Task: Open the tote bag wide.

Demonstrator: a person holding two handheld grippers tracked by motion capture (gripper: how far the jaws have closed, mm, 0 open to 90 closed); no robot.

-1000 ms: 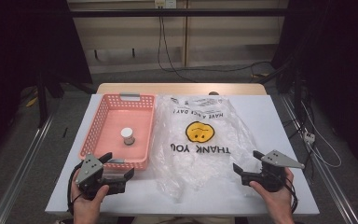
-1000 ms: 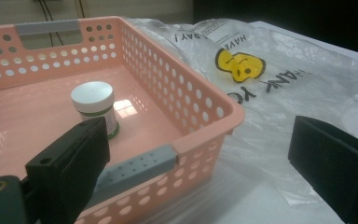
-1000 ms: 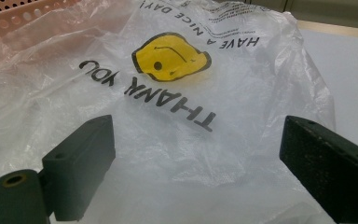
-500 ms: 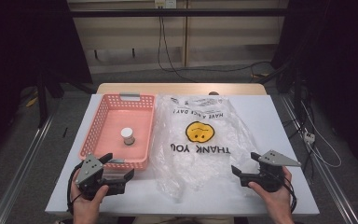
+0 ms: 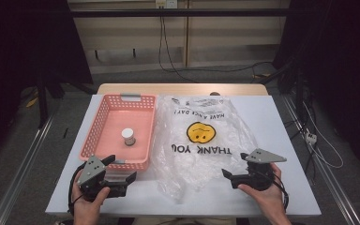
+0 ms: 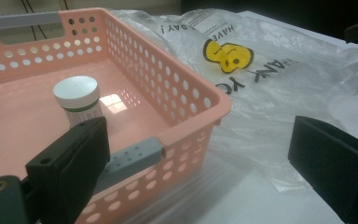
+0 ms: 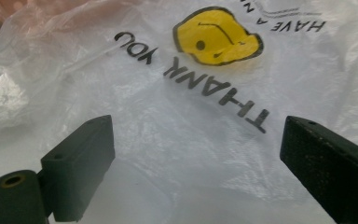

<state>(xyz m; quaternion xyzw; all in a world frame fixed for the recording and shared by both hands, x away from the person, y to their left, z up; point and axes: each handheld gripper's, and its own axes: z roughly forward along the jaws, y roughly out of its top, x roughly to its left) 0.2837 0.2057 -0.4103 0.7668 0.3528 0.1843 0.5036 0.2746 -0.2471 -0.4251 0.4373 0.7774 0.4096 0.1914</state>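
Both claws spread wide and empty, low over the near edge of the white worktop (image 5: pixel 281 122). Right claw (image 5: pixel 228 174) aimed at the near right edge of the clear plastic bag (image 5: pixel 201 140), just short of the film by the look of it; left claw (image 5: pixel 124 177) parked just off the near wall of the pink basket (image 5: pixel 104 123), close beside the bag's left fringe. Looks like the opening move on the bag: best to come in low and level, slide one jaw under a single raised fold near the rim, and pinch only a layer or two, not the whole flat stack. Worth closing slowly, since film this thin likely slips and bunches. Bag lying flat and crinkled, glossy, see-through, printed with a yellow smiley (image 7: pixel 216 36) and black "THANK YOU" lettering (image 7: pixel 193 70). Basket rigid, rectangular, walls punched with round holes, grey handle inserts (image 6: pixel 135 156) at each end, smooth shiny floor. Inside it, standing upright near the middle, a small cylindrical bottle (image 6: pixel 78 101) with a flat white cap and a label, well apart from the bag.
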